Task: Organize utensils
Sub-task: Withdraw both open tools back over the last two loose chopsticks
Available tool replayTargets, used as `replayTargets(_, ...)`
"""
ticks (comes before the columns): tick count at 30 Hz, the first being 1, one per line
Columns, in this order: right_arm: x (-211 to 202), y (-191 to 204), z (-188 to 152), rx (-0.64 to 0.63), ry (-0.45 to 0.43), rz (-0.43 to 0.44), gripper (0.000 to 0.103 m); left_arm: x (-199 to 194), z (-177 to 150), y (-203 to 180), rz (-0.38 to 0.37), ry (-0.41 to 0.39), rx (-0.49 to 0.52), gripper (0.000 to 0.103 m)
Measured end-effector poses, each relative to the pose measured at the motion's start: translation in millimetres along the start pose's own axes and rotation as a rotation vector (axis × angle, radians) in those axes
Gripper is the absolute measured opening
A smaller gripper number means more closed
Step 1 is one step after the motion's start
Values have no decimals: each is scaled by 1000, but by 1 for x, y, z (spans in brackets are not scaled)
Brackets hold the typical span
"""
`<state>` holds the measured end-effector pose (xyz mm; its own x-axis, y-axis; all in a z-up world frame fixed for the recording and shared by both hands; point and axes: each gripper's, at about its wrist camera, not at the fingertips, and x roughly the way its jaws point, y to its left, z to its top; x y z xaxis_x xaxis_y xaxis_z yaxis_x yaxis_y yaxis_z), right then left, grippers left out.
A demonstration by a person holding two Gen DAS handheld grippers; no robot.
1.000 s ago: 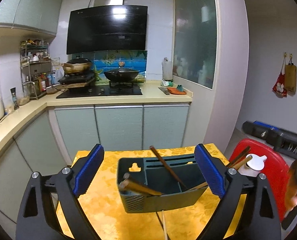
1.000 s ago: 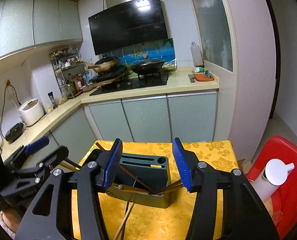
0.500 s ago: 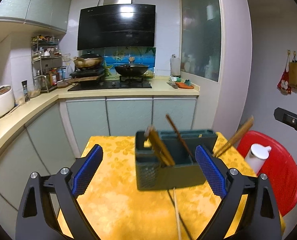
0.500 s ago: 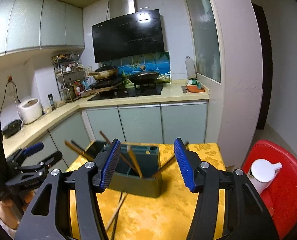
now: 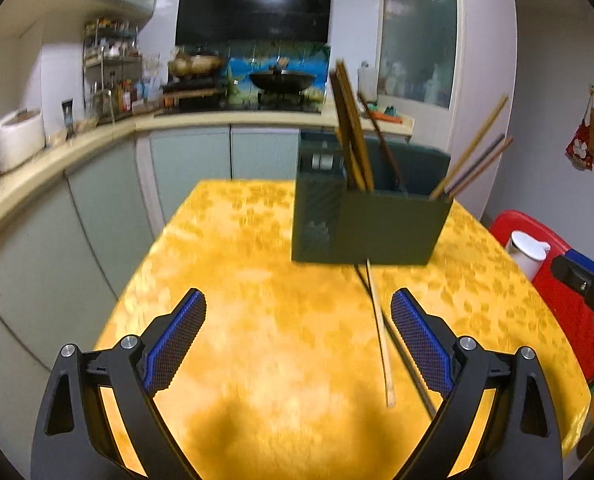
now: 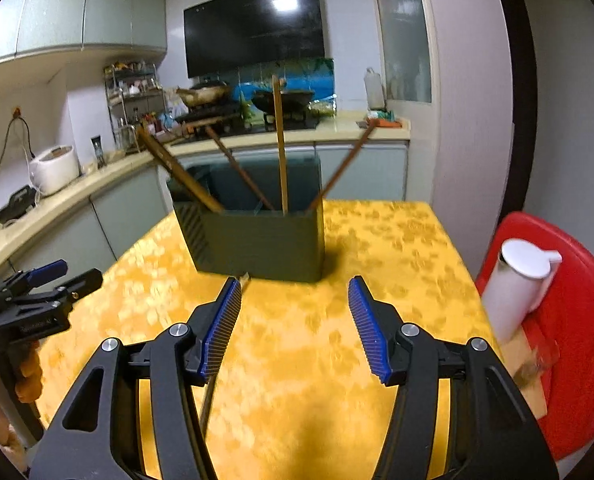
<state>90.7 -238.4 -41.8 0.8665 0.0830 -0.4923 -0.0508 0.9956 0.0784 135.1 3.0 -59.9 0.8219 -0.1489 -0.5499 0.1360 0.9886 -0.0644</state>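
A dark green utensil holder stands on the yellow table, also in the right wrist view. Several wooden chopsticks lean out of it, fanned in the right wrist view. A loose light chopstick and a dark one lie on the cloth in front of the holder. My left gripper is open and empty, short of the holder. My right gripper is open and empty, just in front of the holder, with a loose chopstick under its left finger.
A red stool with a white bottle stands right of the table. Kitchen counter and cabinets run behind and to the left. The left gripper shows at the left edge of the right wrist view.
Both grippers have pulled back and dropped lower; the holder now stands farther away and upright in view. More bare tablecloth and the loose chopsticks show in front. Both grippers stay open.
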Motion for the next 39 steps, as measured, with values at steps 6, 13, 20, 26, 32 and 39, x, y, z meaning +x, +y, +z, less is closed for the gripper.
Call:
replayTargets(6,-3,13,-35,5,45,16,54,-3,-31,-1,-5,42,-16,91)
replayTargets(13,-4,26,-63,-38,37,-18,54,-8,-61,-13,10,50,25,91)
replayTargets(20,13,24,-86,-42,82,-25,54,1,-72,-27,-14,57,62,90)
replayTargets(26,19,12,-93,-1,118,-30,54,19,-74,-38,-48,99,83,69)
replayTargets(32,23,-6,-94,66,143,-45,54,37,-76,-56,-94,145,147,49)
replayTargets(39,25,-12,-95,94,160,-40,54,55,-72,-67,-158,216,161,37)
